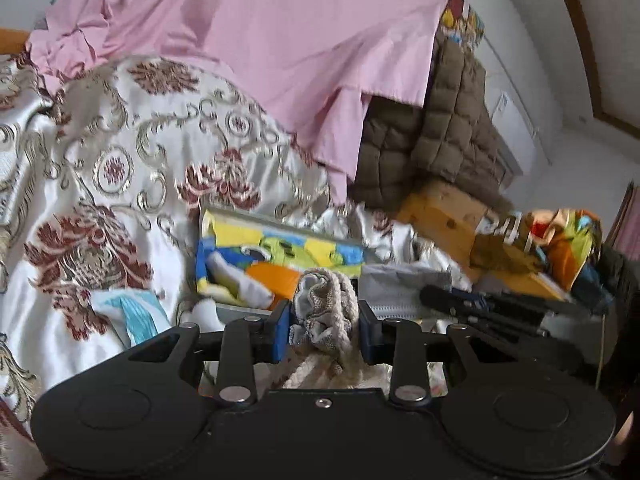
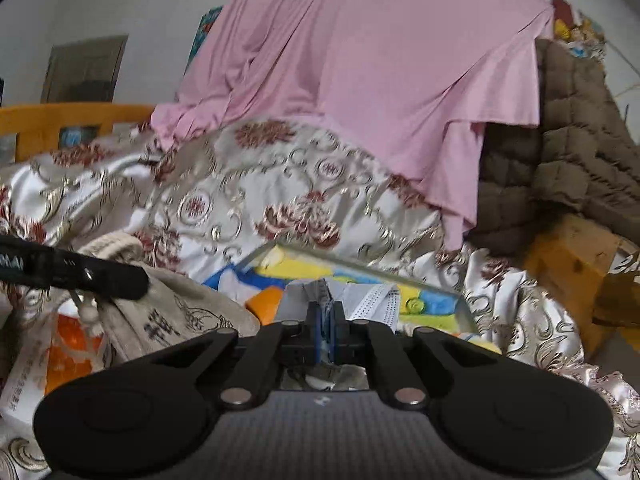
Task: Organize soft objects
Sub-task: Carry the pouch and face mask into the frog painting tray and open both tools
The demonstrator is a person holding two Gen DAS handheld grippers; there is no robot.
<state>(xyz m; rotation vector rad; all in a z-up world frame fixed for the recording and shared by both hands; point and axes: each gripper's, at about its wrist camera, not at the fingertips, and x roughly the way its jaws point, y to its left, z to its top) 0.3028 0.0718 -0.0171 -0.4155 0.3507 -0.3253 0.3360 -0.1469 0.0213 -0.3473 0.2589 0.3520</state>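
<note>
Our left gripper (image 1: 324, 330) pinched the drawstring bag (image 1: 326, 312) by its bunched mouth; our right gripper (image 2: 327, 326) clamped a face mask (image 2: 360, 294).

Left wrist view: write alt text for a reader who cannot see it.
The left tongs pinch the bunched neck and cord of a beige drawstring bag. Beyond lie a colourful tray, a floral satin quilt and a pink sheet.

A pink sheet (image 2: 380, 80) drapes over brown quilted padding (image 1: 444, 128), beside a wooden bed rail (image 2: 72, 120) and a white wall (image 2: 120, 8).
</note>
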